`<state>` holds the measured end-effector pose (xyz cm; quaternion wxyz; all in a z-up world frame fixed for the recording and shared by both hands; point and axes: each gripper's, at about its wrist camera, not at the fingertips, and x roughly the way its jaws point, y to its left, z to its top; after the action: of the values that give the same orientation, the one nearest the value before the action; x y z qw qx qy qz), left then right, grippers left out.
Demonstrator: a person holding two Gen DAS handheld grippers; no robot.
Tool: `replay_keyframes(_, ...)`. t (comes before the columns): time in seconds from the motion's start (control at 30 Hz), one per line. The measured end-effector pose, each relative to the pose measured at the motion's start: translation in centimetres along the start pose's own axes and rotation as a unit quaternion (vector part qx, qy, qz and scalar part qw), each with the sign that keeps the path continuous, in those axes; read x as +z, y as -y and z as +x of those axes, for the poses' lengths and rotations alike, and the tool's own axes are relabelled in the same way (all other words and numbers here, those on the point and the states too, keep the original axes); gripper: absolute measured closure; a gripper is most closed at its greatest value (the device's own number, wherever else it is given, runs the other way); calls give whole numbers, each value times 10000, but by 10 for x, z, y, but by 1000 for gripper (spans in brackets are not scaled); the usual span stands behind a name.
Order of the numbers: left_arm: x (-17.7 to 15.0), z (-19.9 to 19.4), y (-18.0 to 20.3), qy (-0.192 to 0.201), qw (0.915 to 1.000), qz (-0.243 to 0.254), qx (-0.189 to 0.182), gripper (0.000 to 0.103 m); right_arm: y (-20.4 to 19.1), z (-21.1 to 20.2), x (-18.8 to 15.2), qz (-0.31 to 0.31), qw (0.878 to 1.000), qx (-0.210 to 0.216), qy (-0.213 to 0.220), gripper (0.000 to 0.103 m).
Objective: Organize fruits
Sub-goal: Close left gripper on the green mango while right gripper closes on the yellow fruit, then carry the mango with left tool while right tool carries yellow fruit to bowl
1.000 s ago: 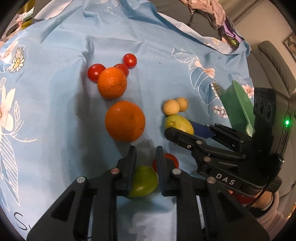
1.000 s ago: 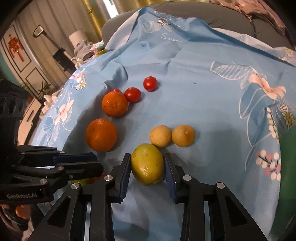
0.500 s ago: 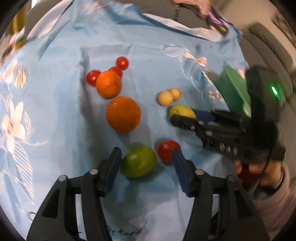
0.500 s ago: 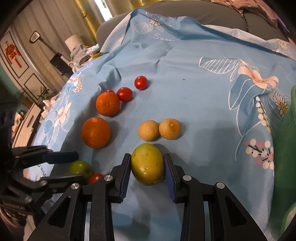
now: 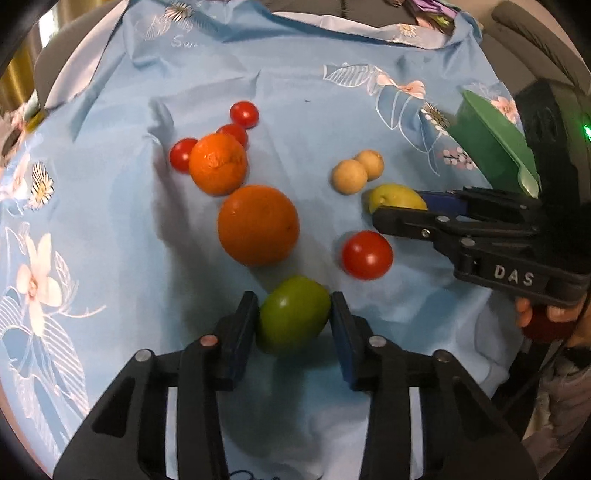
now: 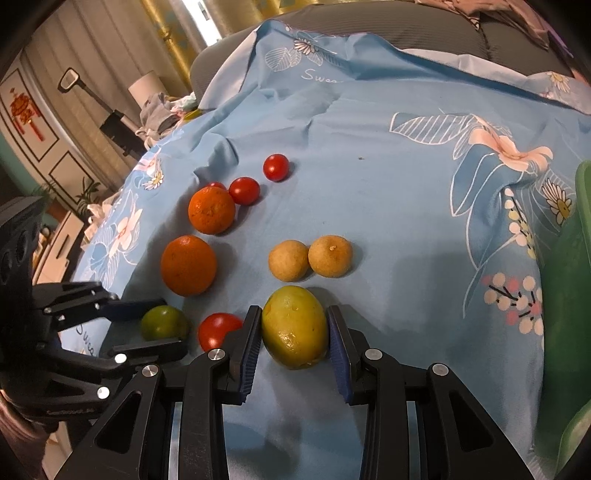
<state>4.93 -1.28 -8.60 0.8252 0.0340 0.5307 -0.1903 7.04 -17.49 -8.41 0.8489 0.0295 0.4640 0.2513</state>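
Note:
Fruit lies on a blue flowered cloth (image 5: 314, 122). My left gripper (image 5: 293, 319) is shut on a green lime (image 5: 293, 319), also seen in the right wrist view (image 6: 162, 323). My right gripper (image 6: 291, 332) is shut on a yellow lemon (image 6: 294, 326), which the left wrist view (image 5: 395, 197) shows partly hidden by the fingers. Two oranges (image 5: 258, 225) (image 5: 218, 163), a big red tomato (image 5: 366, 254), two small tan fruits (image 5: 349, 176) (image 5: 369, 164) and three small tomatoes (image 5: 243, 113) lie between and beyond the grippers.
A green container (image 5: 491, 144) stands at the right, close behind my right gripper; its edge shows in the right wrist view (image 6: 576, 280). The cloth drapes over a grey sofa (image 6: 369, 18). Clutter and a lamp (image 6: 146, 86) stand at the far left.
My left gripper opened, drew back, then closed around the green lime. The red tomato now lies free to its right. My right gripper stays shut on the lemon and has shifted a little.

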Motion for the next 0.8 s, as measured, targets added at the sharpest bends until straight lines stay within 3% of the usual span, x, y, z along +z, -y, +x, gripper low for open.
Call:
replay_keyframes(0.23,1,-4,1,28,9999,-166,18,65,-3,-4,-1,-25,10000,-36,83,67)
replay_keyframes(0.47,16,-42,17,442,9988,-106,-189,65,1,-41,-1,130,9985,62,523,66)
replay_keyframes(0.8,68,-68,99,950,9911,654,-666,65,39,-133,-12,567,9861,-212,1548,66)
